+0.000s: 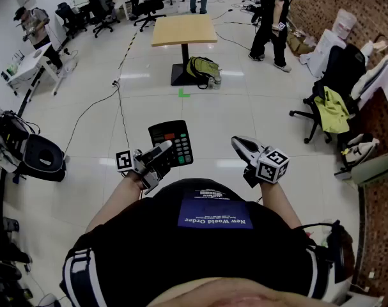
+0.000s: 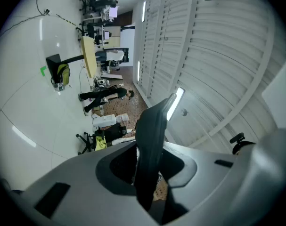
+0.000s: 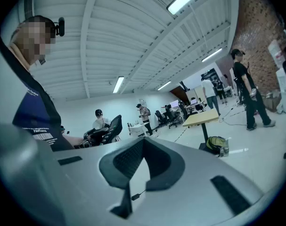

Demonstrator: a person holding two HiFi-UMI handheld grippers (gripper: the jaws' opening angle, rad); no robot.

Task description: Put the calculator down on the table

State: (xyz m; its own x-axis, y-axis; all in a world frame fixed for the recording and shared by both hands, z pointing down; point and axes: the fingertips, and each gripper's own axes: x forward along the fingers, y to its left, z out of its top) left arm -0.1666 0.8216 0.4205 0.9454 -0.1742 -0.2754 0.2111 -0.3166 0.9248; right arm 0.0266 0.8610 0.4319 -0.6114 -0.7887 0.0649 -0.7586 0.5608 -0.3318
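The left gripper (image 1: 163,149) is pinching a flat black calculator (image 1: 172,142) by its lower edge. The jaws are pressing on it from both sides. In the left gripper view the calculator is showing edge-on between them. It is hanging in the air over the shiny white floor (image 1: 104,75). The marks on its keys are too small to read. It is well apart from the square table with a light wooden top (image 1: 184,29), which is standing far ahead. A yellow-green backpack (image 1: 203,68) is lying by the table's black foot. A blue patch (image 1: 215,214) on the person's black shirt is showing the words "New World Order". The right gripper (image 1: 241,144) is holding nothing, its jaws closed together.
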